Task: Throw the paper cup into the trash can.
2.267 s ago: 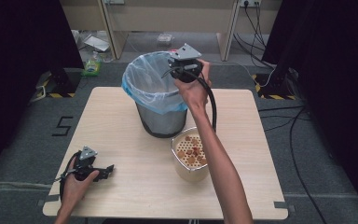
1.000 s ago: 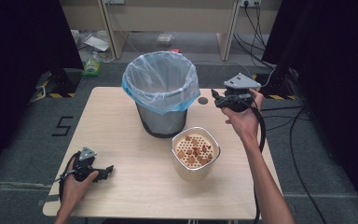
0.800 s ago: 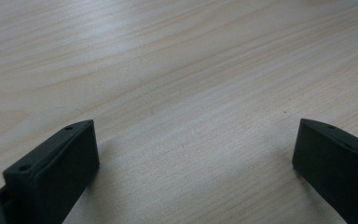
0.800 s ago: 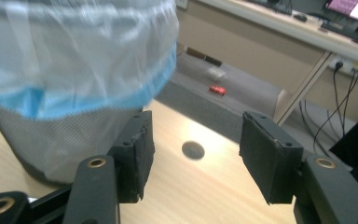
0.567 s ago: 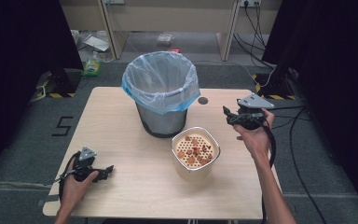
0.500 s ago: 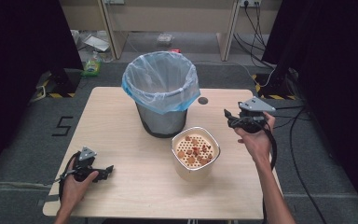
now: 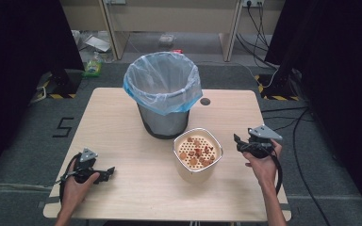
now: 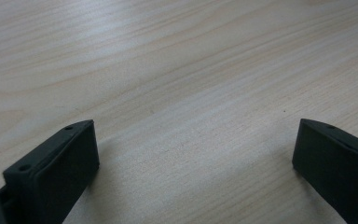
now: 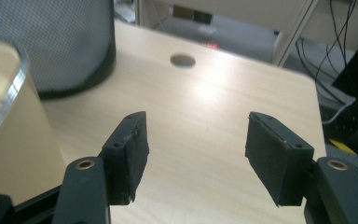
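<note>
Lying just left of the empty, wide-open right gripper (image 7: 243, 143), the round beige strainer cup (image 7: 197, 152) is nearest it; the left gripper (image 7: 104, 172) rests open, empty.

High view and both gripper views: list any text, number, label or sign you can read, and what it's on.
"5": dark figure marked on the grey floor, left of the table.
Yellow-and-black hazard stripes on the floor right of the table: a marking, no words.
Green packet on the floor behind the table: print too small to read.
Both gripper views: no text.
</note>
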`<state>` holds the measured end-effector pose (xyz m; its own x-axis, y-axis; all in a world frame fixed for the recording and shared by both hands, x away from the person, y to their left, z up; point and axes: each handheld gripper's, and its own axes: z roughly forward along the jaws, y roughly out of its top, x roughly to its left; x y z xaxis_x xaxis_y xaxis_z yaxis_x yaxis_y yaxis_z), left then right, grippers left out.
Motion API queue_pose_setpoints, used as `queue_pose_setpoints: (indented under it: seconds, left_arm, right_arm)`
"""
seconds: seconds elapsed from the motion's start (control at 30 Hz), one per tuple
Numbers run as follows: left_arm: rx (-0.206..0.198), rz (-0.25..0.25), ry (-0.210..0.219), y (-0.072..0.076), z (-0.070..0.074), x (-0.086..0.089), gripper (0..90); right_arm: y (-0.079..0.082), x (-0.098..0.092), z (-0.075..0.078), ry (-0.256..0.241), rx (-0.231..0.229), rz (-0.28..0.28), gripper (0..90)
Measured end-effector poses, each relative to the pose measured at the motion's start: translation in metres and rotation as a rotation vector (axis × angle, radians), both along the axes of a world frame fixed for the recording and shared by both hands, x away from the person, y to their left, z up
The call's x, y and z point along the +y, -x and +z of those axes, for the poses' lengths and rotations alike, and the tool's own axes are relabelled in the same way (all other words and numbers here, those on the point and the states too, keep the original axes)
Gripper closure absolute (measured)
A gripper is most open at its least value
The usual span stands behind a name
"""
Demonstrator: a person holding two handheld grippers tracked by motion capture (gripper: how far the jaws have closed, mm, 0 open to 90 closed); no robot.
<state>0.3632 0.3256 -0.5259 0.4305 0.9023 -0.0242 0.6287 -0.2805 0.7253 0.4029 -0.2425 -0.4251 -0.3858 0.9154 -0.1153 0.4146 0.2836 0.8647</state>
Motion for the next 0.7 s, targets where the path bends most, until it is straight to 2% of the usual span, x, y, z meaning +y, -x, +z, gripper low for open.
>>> queue_pose_setpoints:
  seconds: [0.03,0.1,0.37,0.63,0.7]
  left_arm:
    - [0.0,-0.001,-0.001,0.0,0.0,0.0,0.0]
    - [0.0,-0.001,-0.001,0.0,0.0,0.0,0.0]
    - [0.0,-0.005,-0.002,0.0,0.0,0.0,0.0]
    - [0.0,-0.008,-0.002,0.0,0.0,0.0,0.0]
    - [0.0,-0.009,-0.002,0.0,0.0,0.0,0.0]
  right_arm:
    - [0.001,-0.001,-0.004,0.012,0.014,-0.001,39.4]
    - [0.002,-0.003,-0.008,0.01,0.011,-0.016,39.4]
    - [0.009,-0.005,-0.034,0.028,0.082,-0.014,38.0]
    - [0.011,0.001,-0.059,0.048,0.173,0.004,36.4]
    - [0.01,0.004,-0.063,0.072,0.208,0.011,34.9]
